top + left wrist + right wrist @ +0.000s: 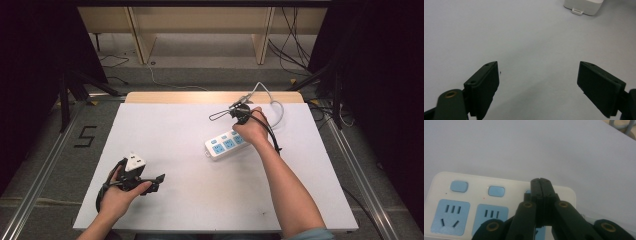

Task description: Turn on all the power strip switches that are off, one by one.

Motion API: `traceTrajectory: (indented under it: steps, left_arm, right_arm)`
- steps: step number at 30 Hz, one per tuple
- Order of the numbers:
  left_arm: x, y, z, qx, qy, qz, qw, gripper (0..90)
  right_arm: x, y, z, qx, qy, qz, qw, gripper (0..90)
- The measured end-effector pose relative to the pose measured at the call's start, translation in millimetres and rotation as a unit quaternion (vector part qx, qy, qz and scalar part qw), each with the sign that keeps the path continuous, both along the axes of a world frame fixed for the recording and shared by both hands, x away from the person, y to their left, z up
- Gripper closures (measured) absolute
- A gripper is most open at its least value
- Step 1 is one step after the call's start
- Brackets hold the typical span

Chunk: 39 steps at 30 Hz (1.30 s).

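Observation:
A white power strip with blue sockets and blue switch buttons lies right of the table's middle. In the right gripper view my right gripper is shut with nothing between its jaws. Its joined tips sit over the third blue button, mostly hiding it, near the power strip's end; whether they touch it I cannot tell. The two other buttons show to the left. My left gripper is low at the front left, jaws spread wide. In the left gripper view the left gripper is open over bare table.
The strip's white cable loops toward the table's back edge. One end of the strip shows far off in the left gripper view. Dark stands and floor cables surround the table.

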<state>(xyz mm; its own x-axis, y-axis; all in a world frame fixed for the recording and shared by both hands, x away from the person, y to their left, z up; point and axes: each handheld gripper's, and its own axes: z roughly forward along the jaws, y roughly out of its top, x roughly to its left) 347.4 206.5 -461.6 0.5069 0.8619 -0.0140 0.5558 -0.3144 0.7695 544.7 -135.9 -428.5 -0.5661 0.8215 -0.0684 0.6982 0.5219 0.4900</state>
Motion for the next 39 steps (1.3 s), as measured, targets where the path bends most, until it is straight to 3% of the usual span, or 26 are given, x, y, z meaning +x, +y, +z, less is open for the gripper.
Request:
traceTrajectory:
  steps: [39]
  left_arm:
    - [0.5,2.4,0.8,0.0,-0.001,0.002,1.0,17.4]
  right_arm:
    - [5.9,8.1,-4.7,-0.023,0.023,0.005,0.9995,90.0]
